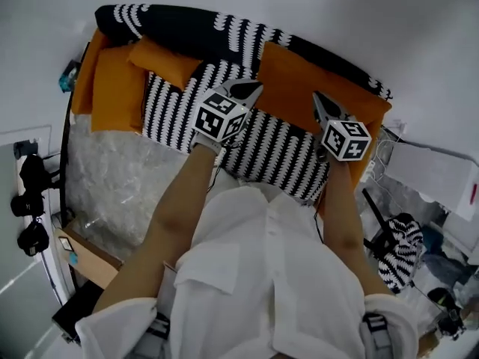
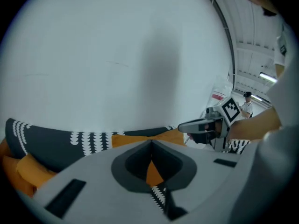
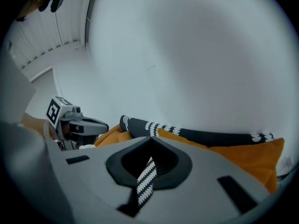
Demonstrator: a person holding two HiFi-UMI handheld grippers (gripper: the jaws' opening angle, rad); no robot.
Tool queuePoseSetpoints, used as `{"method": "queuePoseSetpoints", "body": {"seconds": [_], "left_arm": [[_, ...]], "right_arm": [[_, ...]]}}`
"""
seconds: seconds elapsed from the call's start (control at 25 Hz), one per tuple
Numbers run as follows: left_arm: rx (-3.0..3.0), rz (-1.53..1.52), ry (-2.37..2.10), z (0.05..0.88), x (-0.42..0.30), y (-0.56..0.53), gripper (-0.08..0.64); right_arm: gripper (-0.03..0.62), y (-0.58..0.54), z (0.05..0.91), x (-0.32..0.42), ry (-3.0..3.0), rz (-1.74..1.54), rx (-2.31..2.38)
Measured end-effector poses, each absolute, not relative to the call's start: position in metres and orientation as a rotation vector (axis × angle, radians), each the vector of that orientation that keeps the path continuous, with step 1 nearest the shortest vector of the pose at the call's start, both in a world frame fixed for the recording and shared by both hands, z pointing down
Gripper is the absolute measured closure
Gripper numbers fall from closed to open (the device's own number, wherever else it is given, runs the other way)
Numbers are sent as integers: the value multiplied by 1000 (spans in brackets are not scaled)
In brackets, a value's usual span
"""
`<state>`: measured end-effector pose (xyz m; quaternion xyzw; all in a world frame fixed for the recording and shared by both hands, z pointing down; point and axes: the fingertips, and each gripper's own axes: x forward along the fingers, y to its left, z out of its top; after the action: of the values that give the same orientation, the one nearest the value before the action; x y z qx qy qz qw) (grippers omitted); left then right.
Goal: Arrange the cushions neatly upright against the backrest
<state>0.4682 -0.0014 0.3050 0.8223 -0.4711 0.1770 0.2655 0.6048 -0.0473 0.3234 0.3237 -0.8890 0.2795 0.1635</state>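
Note:
A black-and-white striped cushion (image 1: 277,152) lies on the sofa seat in front of the patterned black backrest (image 1: 187,28). My left gripper (image 1: 251,88) is shut on its upper edge; in the left gripper view striped fabric (image 2: 159,195) sits pinched between the closed jaws (image 2: 152,143). My right gripper (image 1: 318,99) is shut on the cushion's right side, and a striped fold (image 3: 145,181) shows in its closed jaws (image 3: 152,139). A small orange cushion (image 1: 165,60) leans at the back left. A large orange cushion (image 1: 299,81) stands behind the striped one.
Another orange cushion (image 1: 116,88) lies at the sofa's left end. Clear crinkled plastic (image 1: 112,178) covers the seat's left part. Black camera gear (image 1: 30,200) and a cardboard box (image 1: 90,256) stand at the left, and a striped bag (image 1: 400,249) among clutter at the right.

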Motion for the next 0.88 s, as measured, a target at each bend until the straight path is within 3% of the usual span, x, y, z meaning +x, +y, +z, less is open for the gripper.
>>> {"method": "queuePoseSetpoints", "body": {"seconds": [0.48,0.88], "left_arm": [[2111,353,-1444,301,311,78,545],[1995,322,-1574,317,127,181,545]], "right_arm": [[583,13,301,449,-2603,677,721],[583,94,310,255,-2646,708,580]]}}
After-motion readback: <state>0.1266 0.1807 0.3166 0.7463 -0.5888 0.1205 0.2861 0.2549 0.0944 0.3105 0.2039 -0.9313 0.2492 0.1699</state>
